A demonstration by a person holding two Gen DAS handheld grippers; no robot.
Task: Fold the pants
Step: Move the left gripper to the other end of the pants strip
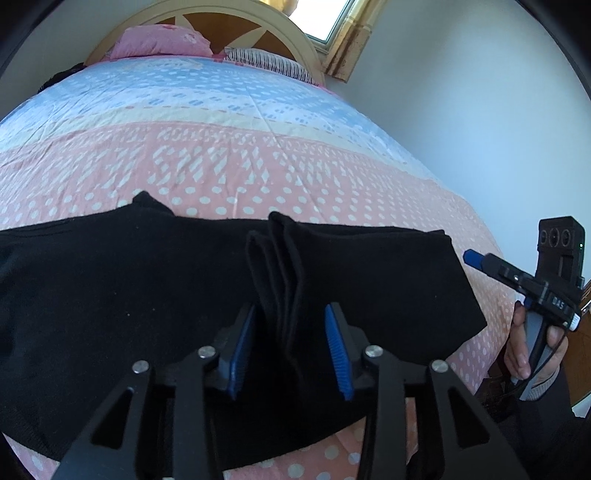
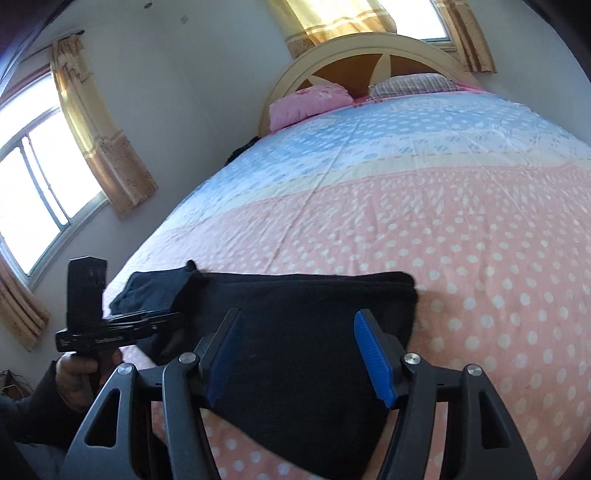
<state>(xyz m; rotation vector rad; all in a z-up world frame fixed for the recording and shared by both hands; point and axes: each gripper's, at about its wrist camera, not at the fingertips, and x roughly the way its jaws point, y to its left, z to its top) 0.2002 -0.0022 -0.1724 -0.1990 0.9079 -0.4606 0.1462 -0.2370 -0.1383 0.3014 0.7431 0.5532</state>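
Lying: black pants [image 1: 147, 288] across the near end of the bed [image 1: 221, 155], on its pink dotted part, far from the headboard [image 1: 207, 22].
Left view, left gripper [image 1: 290, 347]: fingers spread wide, blue pads [image 1: 336, 343] on either side of a raised ridge of pants folds [image 1: 280, 273]; whether they touch the cloth I cannot tell.
Left view, right gripper [image 1: 476, 260]: off the pants' right edge, over the bed's side, in a hand [image 1: 532, 347]; its opening cannot be judged here.
Right view, right gripper [image 2: 301, 358]: fingers wide apart above the pants [image 2: 303, 332], gripping nothing.
Right view, left gripper [image 2: 162, 319]: at the pants' left end, held by a hand [image 2: 81, 376].
Right view, pillows: pink pillow [image 2: 306, 103] and striped pillow [image 2: 410, 83] against the headboard [image 2: 362, 55].
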